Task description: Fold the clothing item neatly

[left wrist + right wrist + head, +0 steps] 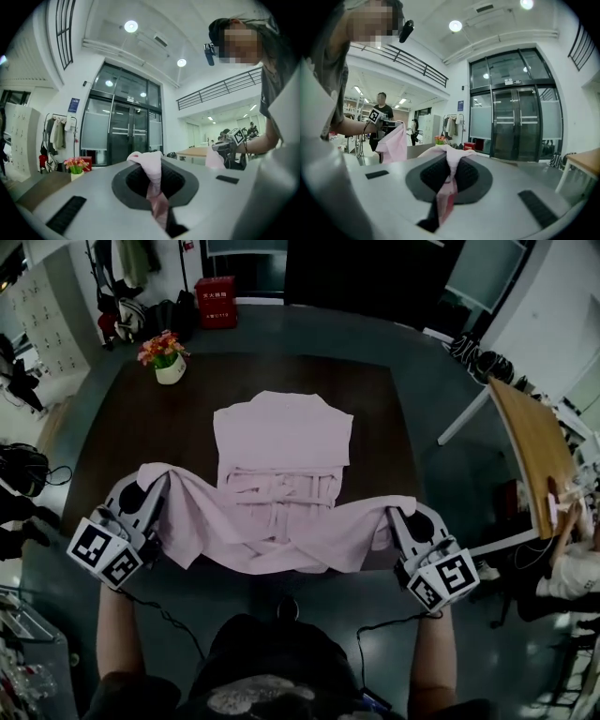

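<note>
Left gripper (157, 486): its fingers (93, 201) are pressing fully together on one near corner of the pink garment (281, 479). A bunch of cloth is poking out past the fingertips, and a strip is running back along the seam between them.
Right gripper (396, 515): its fingers (497, 206) are clamping the opposite near corner in the same way. A pink fold is sticking up beyond the tips and a strip is sitting in the seam between them.
Garment between the fingers: the near edge is stretching from one pair of fingers to the other and sagging in the middle, just in front of the person (272, 662).
Garment beyond the fingers: the far part is lying flat on the dark bench (131, 427), with ties or straps crossing its middle.
Height: both pairs of fingers are holding their corners up off the bench and pointing roughly level.
Beyond the left fingers: a flower pot (167, 357) is standing near the far left corner of the bench, well apart from the garment. A red box (216, 301) is sitting past the bench's far edge.
Outer side of the right fingers: a light wooden table (534, 446) is standing apart from the bench.
Across from each gripper: each gripper view is showing the other gripper at the end of the person's arm, with pink cloth hanging from it.
</note>
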The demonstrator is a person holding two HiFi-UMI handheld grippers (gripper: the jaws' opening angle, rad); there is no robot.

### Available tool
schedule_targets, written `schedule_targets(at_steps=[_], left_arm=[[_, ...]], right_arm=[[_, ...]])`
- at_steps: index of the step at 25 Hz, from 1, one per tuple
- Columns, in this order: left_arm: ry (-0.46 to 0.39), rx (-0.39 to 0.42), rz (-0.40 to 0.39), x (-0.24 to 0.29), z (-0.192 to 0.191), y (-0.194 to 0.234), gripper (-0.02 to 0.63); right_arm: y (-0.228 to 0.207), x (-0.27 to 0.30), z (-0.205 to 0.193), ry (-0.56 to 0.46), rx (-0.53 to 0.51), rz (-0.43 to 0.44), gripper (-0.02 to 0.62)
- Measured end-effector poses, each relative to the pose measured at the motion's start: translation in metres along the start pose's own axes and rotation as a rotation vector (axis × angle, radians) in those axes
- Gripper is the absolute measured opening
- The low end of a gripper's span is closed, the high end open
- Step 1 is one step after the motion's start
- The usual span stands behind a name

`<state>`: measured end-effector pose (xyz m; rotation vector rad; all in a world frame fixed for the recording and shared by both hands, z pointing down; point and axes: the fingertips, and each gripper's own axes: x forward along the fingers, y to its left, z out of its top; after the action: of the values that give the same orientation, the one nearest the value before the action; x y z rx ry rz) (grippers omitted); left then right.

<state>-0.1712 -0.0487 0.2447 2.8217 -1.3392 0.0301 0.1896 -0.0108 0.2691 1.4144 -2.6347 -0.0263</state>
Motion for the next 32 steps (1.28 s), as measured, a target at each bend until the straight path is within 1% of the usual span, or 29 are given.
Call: schedule_targets(at_steps=[1,3,5,7,9,12,15,17,18,20,21,24,26,27,29,31,32], left_arm=[[0.0,0.013,0.024,0.013,0.007,0.013,0.016],[0.009,0.032,0.05,0.042,0.016,0.037,0.016],[0.035,0.028,0.046,0.074,0.016,0.059,0.015],[0.07,0.025,0.053,0.106,0.012,0.087,0.016],[0.091,0.016,0.082,0.138,0.01,0.127,0.017],[0.112,-0.006,0.135,0.185,0.006,0.2,0.017],[0.155,-0.017,0.17,0.231,-0.008,0.269,0.016],[0.188,-0.054,0.189,0.261,-0.032,0.308,0.015],[0.21,-0.087,0.193,0.275,-0.047,0.323,0.015],[0.274,-0.139,0.188,0.298,-0.081,0.342,0.015],[0.316,-0.142,0.184,0.309,-0.099,0.348,0.015],[0.426,-0.135,0.184,0.344,-0.15,0.37,0.015],[0.465,-0.158,0.183,0.364,-0.179,0.384,0.016],[0.485,-0.157,0.18,0.374,-0.192,0.387,0.015],[0.547,-0.108,0.174,0.388,-0.221,0.383,0.017],[0.624,-0.017,0.172,0.394,-0.247,0.375,0.017],[0.656,0.023,0.169,0.395,-0.255,0.372,0.017]], right_arm=[[-0.015,0.016,0.005,0.005,0.01,0.015,0.002],[-0.042,0.052,0.008,0.048,0.003,0.039,0.002],[-0.063,0.089,0.005,0.105,-0.02,0.055,0.002],[-0.088,0.126,0.004,0.141,-0.011,0.05,0.002],[-0.124,0.164,0.006,0.158,0.025,0.02,0.002],[-0.188,0.214,0.005,0.184,0.095,-0.061,0.002],[-0.254,0.255,-0.009,0.201,0.215,-0.15,0.002],[-0.295,0.278,-0.03,0.223,0.266,-0.206,0.002],[-0.314,0.287,-0.042,0.247,0.268,-0.237,0.002],[-0.345,0.302,-0.067,0.302,0.264,-0.294,0.002],[-0.358,0.31,-0.08,0.323,0.276,-0.315,0.002],[-0.383,0.338,-0.121,0.381,0.315,-0.363,0.002],[-0.391,0.357,-0.149,0.425,0.297,-0.399,0.002],[-0.394,0.363,-0.163,0.444,0.288,-0.418,0.002],[-0.399,0.372,-0.195,0.486,0.277,-0.437,0.002],[-0.398,0.377,-0.223,0.55,0.242,-0.438,0.005],[-0.397,0.379,-0.231,0.579,0.216,-0.442,0.014]])
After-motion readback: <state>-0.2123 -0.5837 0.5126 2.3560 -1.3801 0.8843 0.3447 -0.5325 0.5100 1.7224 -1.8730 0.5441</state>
